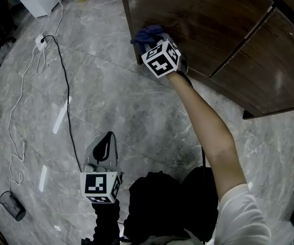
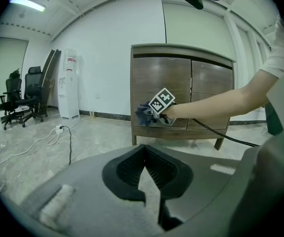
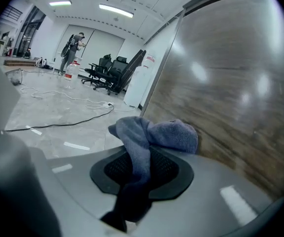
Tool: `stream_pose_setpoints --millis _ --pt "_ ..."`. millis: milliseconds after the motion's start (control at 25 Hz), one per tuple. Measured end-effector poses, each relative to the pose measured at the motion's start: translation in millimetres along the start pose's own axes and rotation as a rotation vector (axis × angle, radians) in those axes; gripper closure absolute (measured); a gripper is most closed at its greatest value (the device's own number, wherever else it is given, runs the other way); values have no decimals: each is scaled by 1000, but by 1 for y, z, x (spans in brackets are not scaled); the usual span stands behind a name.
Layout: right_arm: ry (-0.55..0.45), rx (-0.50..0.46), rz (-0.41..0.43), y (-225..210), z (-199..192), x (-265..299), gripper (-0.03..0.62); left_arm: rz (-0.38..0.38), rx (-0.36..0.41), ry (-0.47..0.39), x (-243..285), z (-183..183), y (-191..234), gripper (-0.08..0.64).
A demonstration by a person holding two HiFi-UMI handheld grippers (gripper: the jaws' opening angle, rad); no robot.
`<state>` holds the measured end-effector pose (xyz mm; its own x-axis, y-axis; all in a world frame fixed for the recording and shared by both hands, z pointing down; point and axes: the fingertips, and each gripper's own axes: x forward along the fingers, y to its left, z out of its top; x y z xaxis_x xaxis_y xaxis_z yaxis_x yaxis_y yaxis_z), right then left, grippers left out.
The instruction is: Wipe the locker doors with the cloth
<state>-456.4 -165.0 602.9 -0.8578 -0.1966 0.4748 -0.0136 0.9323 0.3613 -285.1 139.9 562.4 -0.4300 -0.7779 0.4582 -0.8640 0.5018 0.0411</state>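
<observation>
Standing broad, the dark brown wooden locker door (image 1: 203, 19) has the crumpled blue-grey terry cloth (image 3: 154, 132) against its left panel, pinched in the right gripper (image 3: 141, 168) jaws. Left gripper (image 2: 144, 164) hangs low, well apart, jaws pressed together, empty.

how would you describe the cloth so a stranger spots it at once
Find the dark wooden locker standing on the grey marble floor. Low against its left-hand door is a crumpled blue-grey cloth, the only soft thing there, pinched in the right gripper.
</observation>
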Motion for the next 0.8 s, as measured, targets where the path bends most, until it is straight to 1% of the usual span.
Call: stream_pose_setpoints --millis 240,560,640,800 --pt "23 -2 10 10 -17 12 502 -3 2 10 3 -4 1 560" --pt "69 36 42 24 -37 33 502 18 -11 16 4 -8 9 560" --pt "82 34 44 25 -39 35 502 19 -14 16 2 -10 11 560" --pt "75 70 55 26 -30 34 502 20 -21 14 0 -10 13 560"
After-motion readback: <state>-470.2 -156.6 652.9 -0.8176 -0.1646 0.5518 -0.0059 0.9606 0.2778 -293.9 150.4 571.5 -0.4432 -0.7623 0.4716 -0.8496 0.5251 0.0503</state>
